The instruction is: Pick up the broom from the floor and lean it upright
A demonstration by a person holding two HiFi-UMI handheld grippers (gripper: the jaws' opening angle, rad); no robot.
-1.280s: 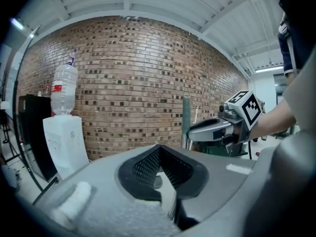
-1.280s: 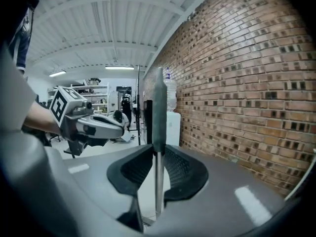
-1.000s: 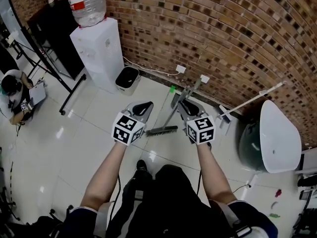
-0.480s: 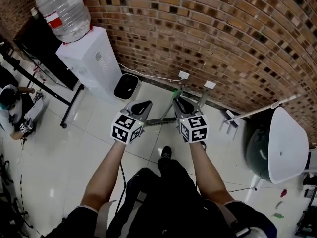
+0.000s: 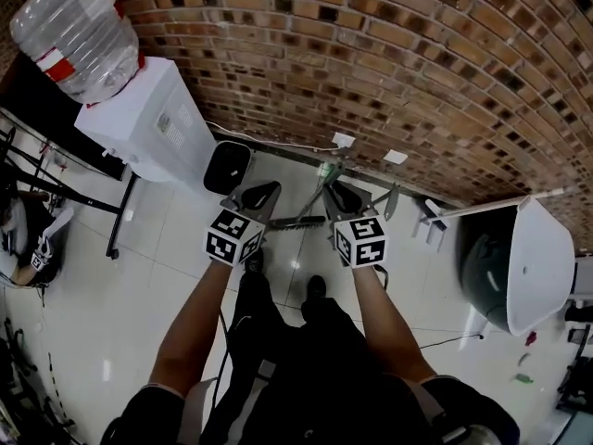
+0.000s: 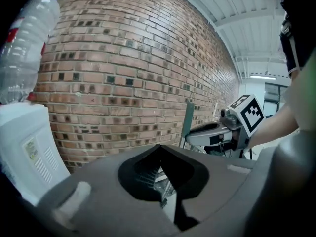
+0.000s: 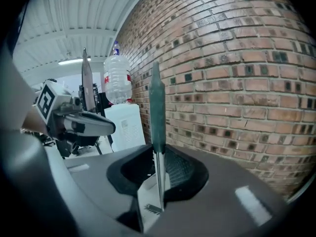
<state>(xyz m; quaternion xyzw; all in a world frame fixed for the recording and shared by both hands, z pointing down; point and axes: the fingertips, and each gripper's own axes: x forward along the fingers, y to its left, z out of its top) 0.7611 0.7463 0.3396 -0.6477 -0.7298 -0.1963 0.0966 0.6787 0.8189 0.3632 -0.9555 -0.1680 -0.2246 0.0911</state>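
Right gripper: jaws gripped the broom handle, upright.
Left gripper: jaws narrowly apart, empty.
Lean: needed bristles planted on the floor, handle eased onto the wall.

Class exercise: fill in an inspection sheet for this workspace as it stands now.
Surface: glossy white tiled floor.
Job's things: broom, handle roughly upright.
Clutter: small bin; white chair at right.
Grippers: right gripper, fingers closed on the broom handle; left gripper, fingers narrowly apart, holding nothing.
Cables: white cable along the brick wall base; thin cable on the floor near the white chair.
Surroundings: brick wall, water dispenser with bottle, person sitting far left.
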